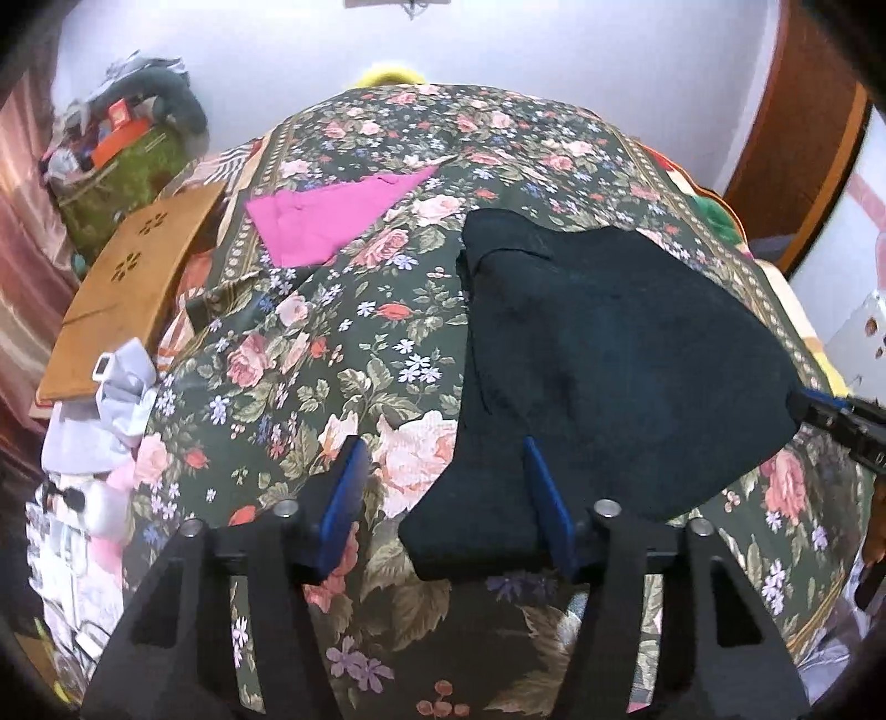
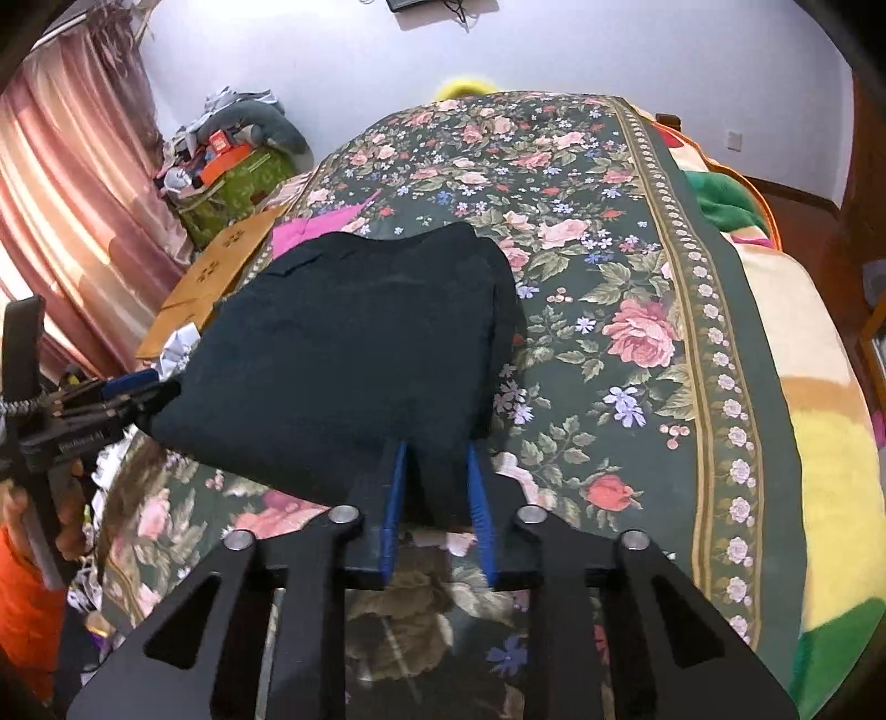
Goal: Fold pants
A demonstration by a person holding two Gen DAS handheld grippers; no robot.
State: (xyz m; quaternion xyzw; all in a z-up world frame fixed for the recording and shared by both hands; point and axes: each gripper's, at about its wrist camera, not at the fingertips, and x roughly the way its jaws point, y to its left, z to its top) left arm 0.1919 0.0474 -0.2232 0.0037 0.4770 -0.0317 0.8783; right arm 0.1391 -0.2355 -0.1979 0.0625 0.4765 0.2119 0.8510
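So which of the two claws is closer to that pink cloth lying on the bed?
Left. The left gripper sits at the near left corner of the dark pants, on the pink cloth's side. The right gripper holds the opposite corner, farther from it.

both wrist views close, low over bed [image 1: 288, 354], facing headboard wall; share dark pants [image 2: 360, 343].

A bed covered by a dark floral bedspread [image 2: 637, 266] is backed by a pale wall [image 2: 554, 44], with pink curtains [image 2: 66, 183], a wooden board [image 1: 133, 277] and cluttered green boxes [image 2: 243, 183] seen alongside.
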